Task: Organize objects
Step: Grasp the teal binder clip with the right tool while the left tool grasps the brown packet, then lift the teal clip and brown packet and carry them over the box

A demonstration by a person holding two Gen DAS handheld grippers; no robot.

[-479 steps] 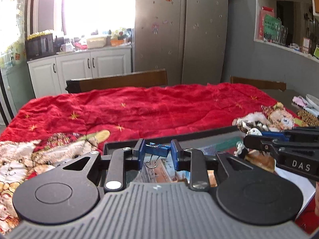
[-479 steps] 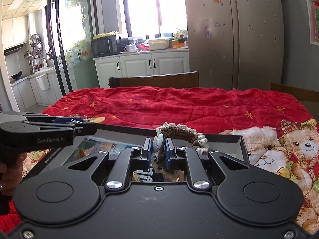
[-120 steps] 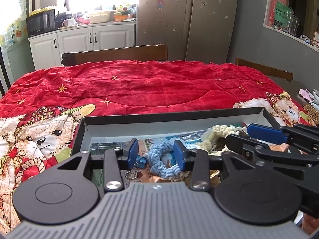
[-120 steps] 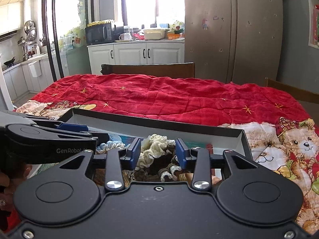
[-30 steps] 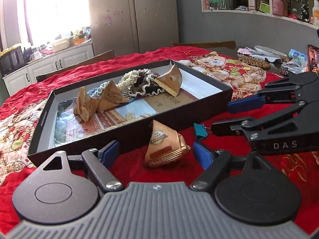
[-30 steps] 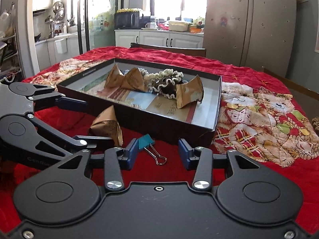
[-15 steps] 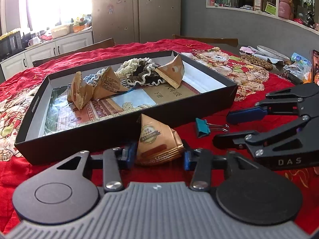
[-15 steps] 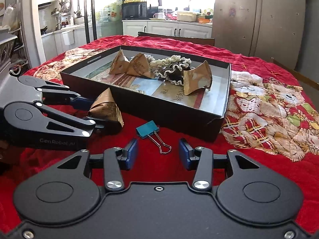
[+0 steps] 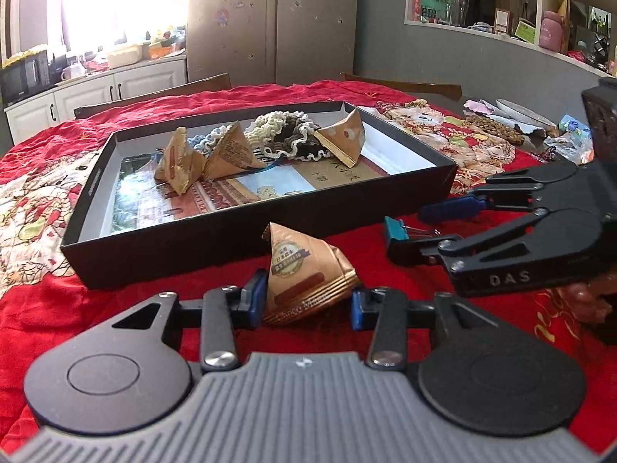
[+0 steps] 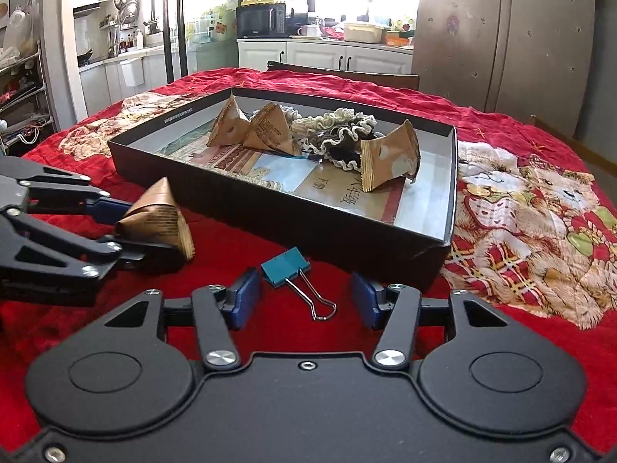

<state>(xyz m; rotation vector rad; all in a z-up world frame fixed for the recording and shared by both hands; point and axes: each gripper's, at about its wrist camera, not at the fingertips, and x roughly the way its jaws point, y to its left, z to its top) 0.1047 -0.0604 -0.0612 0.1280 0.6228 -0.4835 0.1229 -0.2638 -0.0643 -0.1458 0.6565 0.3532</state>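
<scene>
A black shallow box (image 9: 270, 227) sits on a table covered by a red quilt (image 10: 385, 96) printed with teddy bears.

Inside the box I count three brown pyramid-shaped snack packets: two side by side toward the left end (image 10: 229, 125) (image 10: 272, 129) and one apart at the right end (image 10: 389, 158). Between them lie frilly fabric scrunchies in a heap: a cream and dark brown one (image 10: 339, 135), and a pale blue one (image 9: 210, 141) partly hidden behind the two left packets. I cannot tell for sure whether the cream and brown heap is one scrunchie or two.

A fourth brown pyramid packet (image 9: 304, 277) is outside the box, on the quilt just in front of its near wall. The left gripper (image 9: 306, 303) has its two blue pads pressed against either side of this packet, closed onto it at about the packet's width. In the right wrist view the same packet (image 10: 158, 223) shows pinched between the left tongs' tips (image 10: 127, 227).

One teal binder clip (image 10: 287, 266) with silver wire handles lies flat on the quilt, also outside the box, near its front right corner. The right gripper (image 10: 304, 301) has its jaws spread wide, with the clip's handles lying in the gap between the blue pads; neither pad touches the clip and it holds nothing. From the left wrist view the clip (image 9: 397, 229) lies between the right tongs' two fingers (image 9: 455, 206).

Behind the table are two wooden chair backs, white kitchen cabinets (image 10: 327, 58) and a tall grey refrigerator (image 10: 501, 34).
</scene>
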